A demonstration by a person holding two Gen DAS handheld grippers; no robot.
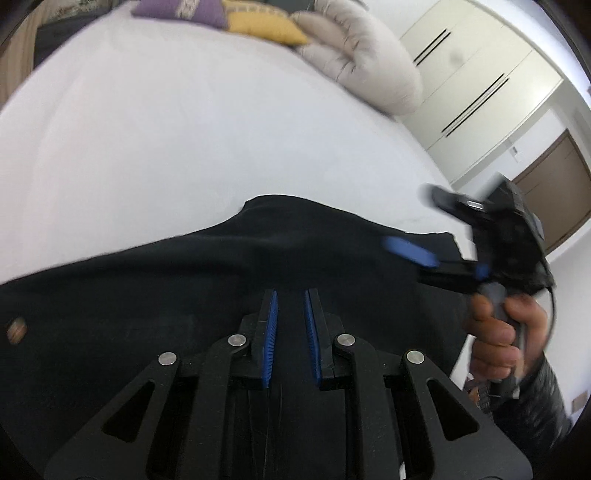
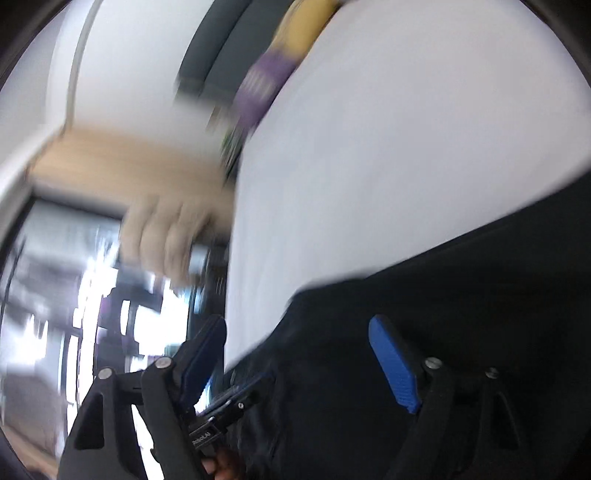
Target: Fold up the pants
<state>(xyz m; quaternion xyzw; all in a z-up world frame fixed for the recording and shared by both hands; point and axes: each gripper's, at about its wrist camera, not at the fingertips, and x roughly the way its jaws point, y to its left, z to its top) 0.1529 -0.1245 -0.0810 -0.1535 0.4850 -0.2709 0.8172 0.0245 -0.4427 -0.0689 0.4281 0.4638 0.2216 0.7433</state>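
Dark navy pants (image 1: 184, 280) lie spread on a white bed sheet (image 1: 184, 129). My left gripper (image 1: 290, 295) hovers just over the pants, its blue-padded fingers a narrow gap apart with nothing between them. My right gripper (image 2: 295, 325) is wide open above the pants' edge (image 2: 424, 332); it also shows in the left wrist view (image 1: 424, 221), at the right end of the pants, held by a hand. The right wrist view is motion-blurred.
Purple (image 1: 184, 11) and yellow (image 1: 266, 26) cushions and a beige padded pillow (image 1: 362, 62) lie at the bed's far end. White wardrobe doors (image 1: 480, 74) and a brown door (image 1: 554, 192) stand to the right. A window area shows left of the bed (image 2: 92, 295).
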